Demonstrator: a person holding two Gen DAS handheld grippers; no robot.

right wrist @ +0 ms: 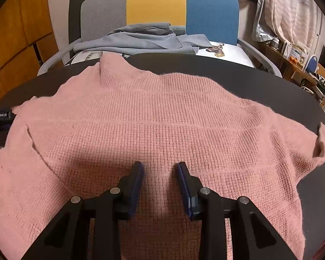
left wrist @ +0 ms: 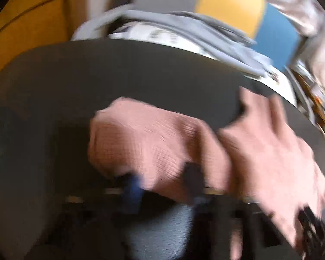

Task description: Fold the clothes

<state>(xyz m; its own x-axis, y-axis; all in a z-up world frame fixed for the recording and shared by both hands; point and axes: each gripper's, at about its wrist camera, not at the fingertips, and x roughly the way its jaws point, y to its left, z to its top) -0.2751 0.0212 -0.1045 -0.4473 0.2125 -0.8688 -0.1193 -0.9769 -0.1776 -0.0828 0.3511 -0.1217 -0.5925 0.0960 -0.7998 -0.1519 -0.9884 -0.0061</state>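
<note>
Sweater [right wrist: 162, 119]: lay spread across the table [right wrist: 260, 82], covering most of its near and middle part, with the collar toward the far edge.
Right tongs [right wrist: 160, 173]: sat over the near middle of the sweater, with knit showing in the gap between them.
Left tongs [left wrist: 162, 186]: met a bunched fold of the sweater [left wrist: 153, 143] near the table's [left wrist: 97, 75] left side; blur hid the exact contact.
Chair [right wrist: 158, 6]: stood behind the table's far edge.
Garment [right wrist: 140, 39]: lay heaped on the chair seat.
Shelves [right wrist: 309, 65]: stood far right, behind the table, holding small items.
</note>
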